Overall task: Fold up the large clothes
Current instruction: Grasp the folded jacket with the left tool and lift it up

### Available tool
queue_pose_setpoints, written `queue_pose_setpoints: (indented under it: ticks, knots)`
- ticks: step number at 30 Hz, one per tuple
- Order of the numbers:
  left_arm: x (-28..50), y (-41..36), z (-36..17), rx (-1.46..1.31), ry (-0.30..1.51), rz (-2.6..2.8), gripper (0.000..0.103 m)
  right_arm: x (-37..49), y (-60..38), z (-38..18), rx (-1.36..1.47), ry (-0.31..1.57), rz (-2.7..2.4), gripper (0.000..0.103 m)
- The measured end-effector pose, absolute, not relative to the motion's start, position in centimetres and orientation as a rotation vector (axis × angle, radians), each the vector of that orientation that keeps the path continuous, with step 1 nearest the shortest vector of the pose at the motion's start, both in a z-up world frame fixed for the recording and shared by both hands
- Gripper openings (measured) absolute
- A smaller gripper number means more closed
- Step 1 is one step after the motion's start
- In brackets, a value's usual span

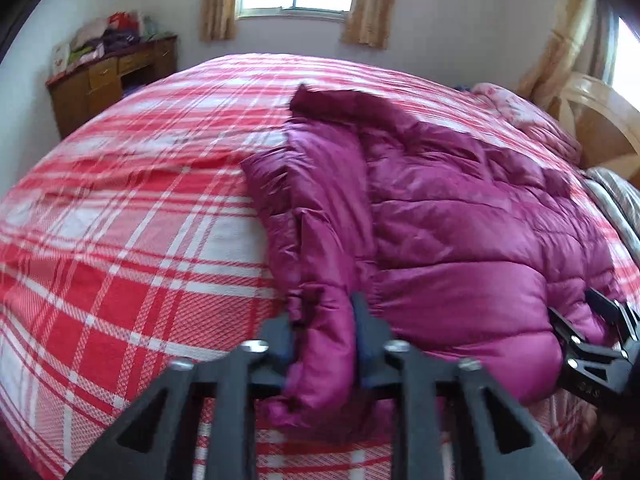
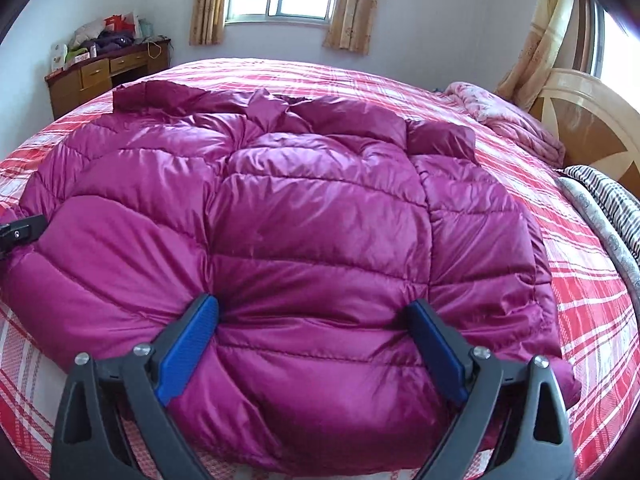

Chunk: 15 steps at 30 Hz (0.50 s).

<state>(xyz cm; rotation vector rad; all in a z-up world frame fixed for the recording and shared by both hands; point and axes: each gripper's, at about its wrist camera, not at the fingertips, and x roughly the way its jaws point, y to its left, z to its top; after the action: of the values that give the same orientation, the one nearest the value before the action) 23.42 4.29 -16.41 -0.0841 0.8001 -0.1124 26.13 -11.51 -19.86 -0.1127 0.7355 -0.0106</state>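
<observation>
Glossy quilted magenta jacket (image 2: pixel 300 216), matt woven plaid bedsheet (image 1: pixel 120 240), possibly varnished wooden desk (image 2: pixel 92 76)

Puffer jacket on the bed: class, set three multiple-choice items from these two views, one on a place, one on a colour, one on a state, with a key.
1. Where does the puffer jacket lie?
A. on the desk
B. on the plaid bedspread
C. on the floor

2. What colour is the jacket?
A. magenta
B. navy
C. grey

3. How is the left hand-held gripper?
A. wide open above the bed
B. shut on a pillow
C. shut on a fold of the jacket

Key: B, red-and-white plaid shows all around it; A, shiny magenta quilting; C, its fingers pinch a jacket fold.
</observation>
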Motion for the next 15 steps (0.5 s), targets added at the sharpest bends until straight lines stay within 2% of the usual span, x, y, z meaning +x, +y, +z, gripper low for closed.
queue_pose_setpoints:
  ticks: [4, 7, 11, 15]
  knots:
    - [22.0, 3.3, -12.9, -0.039, 0.721, -0.103, 0.011, 25.9, -11.5, -19.2, -0.126, 0.762, -0.003, 0.096]
    - [20.2, 1.5, -8.7, 0.069, 0.604, -0.115, 0.011, 25.0, -12.2, -17.2, -0.115, 0.756, 0.042, 0.079]
    - [18.3, -2.0, -4.4, 0.180, 0.496, -0.174, 0.011, 22.9, -15.8, -13.6, -0.039, 0.634, -0.020, 0.080]
    - [17.4, -7.5, -1.6, 0.273, 0.421, -0.269, 0.011, 24.7, -19.6, -14.6, -0.042, 0.703, -0.106, 0.080]
